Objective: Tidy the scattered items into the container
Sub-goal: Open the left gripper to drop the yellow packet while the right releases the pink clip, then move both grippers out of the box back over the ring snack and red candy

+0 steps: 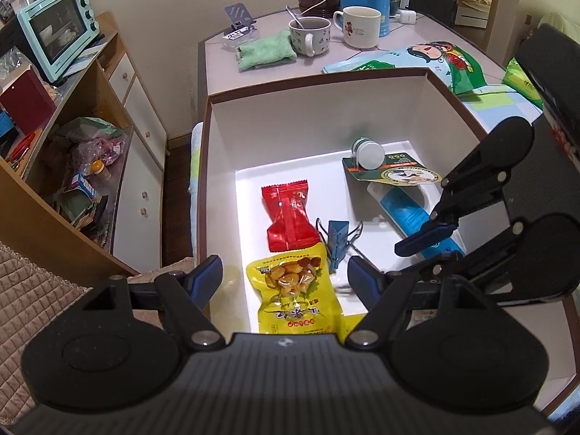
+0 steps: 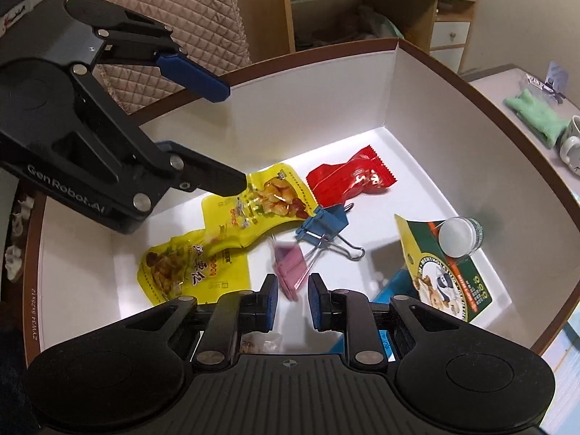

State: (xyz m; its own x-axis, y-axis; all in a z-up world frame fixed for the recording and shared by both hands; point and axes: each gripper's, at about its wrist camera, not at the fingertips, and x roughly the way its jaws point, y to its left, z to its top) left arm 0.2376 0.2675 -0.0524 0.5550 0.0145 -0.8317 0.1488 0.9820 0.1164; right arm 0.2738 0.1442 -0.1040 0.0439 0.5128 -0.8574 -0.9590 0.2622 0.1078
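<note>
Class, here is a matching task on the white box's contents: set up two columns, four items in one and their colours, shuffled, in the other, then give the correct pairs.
Items:
1. Candy wrapper
2. Larger binder clip
3. Nut snack packets
4. Smaller binder clip, blurred, just ahead of the right tool

Colours:
A. Yellow
B. Pink
C. Red
D. Blue

Pairs: 1-C, 2-D, 3-A, 4-B. All four lie on the floor of the white box.

"GenRobot.AI" on left hand-held gripper point(image 2: 224, 137)
</note>
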